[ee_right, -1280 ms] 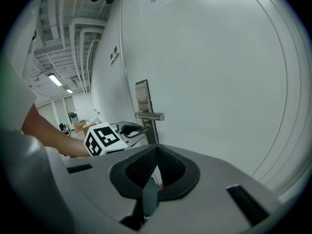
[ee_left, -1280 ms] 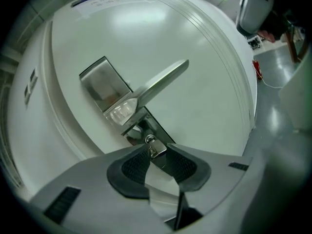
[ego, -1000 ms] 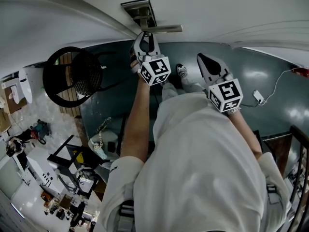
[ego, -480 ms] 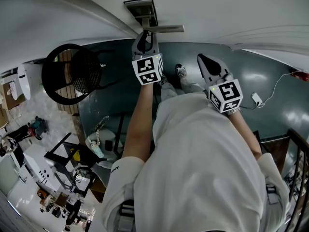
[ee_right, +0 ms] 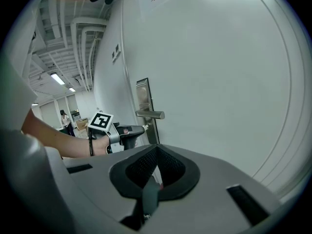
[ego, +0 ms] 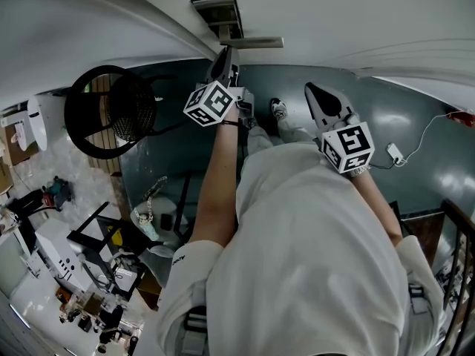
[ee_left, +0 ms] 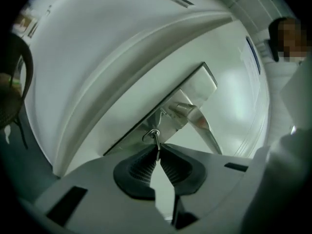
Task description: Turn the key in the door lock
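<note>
The left gripper (ee_left: 157, 156) is close against the door (ee_left: 112, 52), with its tips just below the lock plate (ee_left: 163, 126). The lever handle (ee_left: 200, 118) is just above them to the right, and there is bare door surface on the left. Its jaws have just been closing and now pinch the key (ee_left: 156, 146), a thin metal piece seen edge-on straight ahead of the tips, with a small ring at its upper end near the plate. The right gripper (ee_right: 155, 150) is well apart from the door, jaws together with nothing between them.
</note>
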`<state>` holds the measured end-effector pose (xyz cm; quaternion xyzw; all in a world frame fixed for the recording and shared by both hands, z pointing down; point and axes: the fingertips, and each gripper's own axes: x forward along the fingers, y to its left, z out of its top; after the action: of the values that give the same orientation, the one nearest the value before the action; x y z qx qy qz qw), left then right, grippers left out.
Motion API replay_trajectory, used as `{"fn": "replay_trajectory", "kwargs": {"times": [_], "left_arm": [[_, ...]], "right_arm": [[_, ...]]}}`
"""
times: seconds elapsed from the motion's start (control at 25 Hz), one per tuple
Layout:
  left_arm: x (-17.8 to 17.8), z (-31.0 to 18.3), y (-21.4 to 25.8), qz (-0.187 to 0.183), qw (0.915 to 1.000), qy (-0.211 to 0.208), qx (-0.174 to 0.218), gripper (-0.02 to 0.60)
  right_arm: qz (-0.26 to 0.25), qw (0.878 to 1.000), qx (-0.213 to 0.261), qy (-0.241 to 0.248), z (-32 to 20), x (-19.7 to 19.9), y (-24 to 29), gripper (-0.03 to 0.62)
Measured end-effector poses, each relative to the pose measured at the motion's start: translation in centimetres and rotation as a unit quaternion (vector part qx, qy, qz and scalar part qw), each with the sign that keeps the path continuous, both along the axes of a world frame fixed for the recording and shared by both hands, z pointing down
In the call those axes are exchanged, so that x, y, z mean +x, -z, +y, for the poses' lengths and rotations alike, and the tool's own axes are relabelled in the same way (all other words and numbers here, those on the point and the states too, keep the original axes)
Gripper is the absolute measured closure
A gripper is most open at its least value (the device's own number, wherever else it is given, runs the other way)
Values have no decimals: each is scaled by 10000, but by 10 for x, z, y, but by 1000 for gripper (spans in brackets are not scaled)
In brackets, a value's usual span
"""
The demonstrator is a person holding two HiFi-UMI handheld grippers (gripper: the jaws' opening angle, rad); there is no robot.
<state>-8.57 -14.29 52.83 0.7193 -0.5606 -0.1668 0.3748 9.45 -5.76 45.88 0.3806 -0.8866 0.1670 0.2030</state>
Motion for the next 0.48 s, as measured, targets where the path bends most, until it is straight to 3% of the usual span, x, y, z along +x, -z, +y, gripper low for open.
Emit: {"fn": "replay_trajectory", "kwargs": {"times": [0.08,0.16,0.2,0.28,0.36,0.48], "left_arm": [[-1,1,-2,726,9974,-2,-28,549],[-1,1,-1,1849,9827,55,-2,549],[0,0,1,2534,9673,98,51,549],[1,0,4,3731,9275,179,169,549],[0,1,3,4478,8936,200,252,549],[-3,1,0,5194,8539,136,284,549]], "right_arm": [[-3,10000,-8,2,1,0,-1,602],[-11,10000,-10,9,1,0,-2,602],[-14,10000,-10,11,1,0,-2,602],[-16,10000,-14,5,1,0,-1,602],[-15,10000,-24,-12,1,0,-1,602],[-9,10000,-43,-31,-1,0,-1,602]]}}
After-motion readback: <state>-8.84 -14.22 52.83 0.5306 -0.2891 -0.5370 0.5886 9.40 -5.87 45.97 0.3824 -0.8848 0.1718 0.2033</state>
